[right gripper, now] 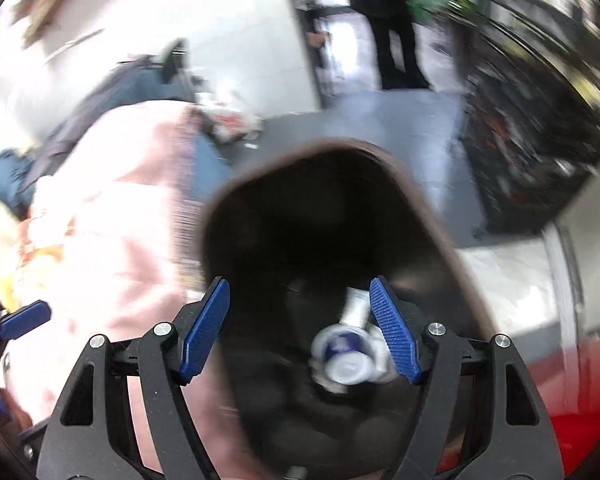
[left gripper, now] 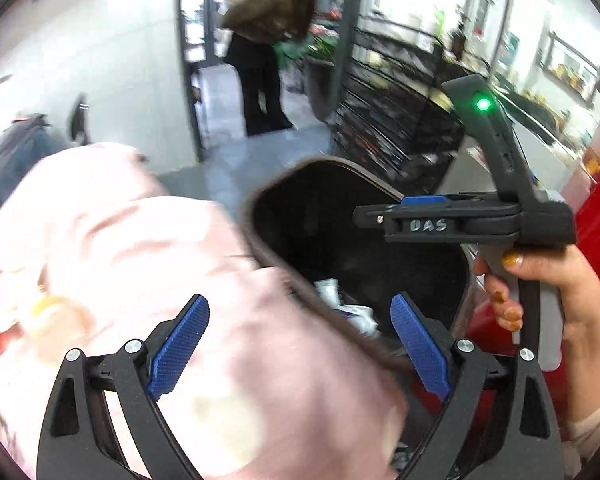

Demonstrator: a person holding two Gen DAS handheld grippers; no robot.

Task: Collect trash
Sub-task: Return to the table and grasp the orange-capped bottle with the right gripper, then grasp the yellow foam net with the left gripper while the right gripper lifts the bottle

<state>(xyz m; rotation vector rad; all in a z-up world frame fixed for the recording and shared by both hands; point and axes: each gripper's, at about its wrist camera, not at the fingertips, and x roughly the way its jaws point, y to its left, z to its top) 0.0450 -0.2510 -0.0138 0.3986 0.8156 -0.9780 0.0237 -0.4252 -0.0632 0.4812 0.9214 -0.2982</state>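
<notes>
A dark trash bin [left gripper: 260, 200] with a brown rim stands open in front of me; it also shows in the right wrist view [right gripper: 236, 188]. White and blue crumpled trash [right gripper: 346, 356] lies inside it, also seen in the left wrist view [left gripper: 356, 314]. My left gripper [left gripper: 300, 344] is open and empty, over the bin's near rim and a pink cloth. My right gripper [right gripper: 300, 324] is open and empty above the bin mouth, with the trash below it. The right gripper also shows from the side in the left wrist view [left gripper: 420, 220], over the bin.
A pink cloth [left gripper: 120, 248] covers a surface left of the bin, with small yellow and red items [left gripper: 48, 308] at its left edge. A red object [left gripper: 596, 216] stands right of the bin. A person [left gripper: 268, 40] stands in a doorway beyond. Dark shelves [left gripper: 392, 120] are at the right.
</notes>
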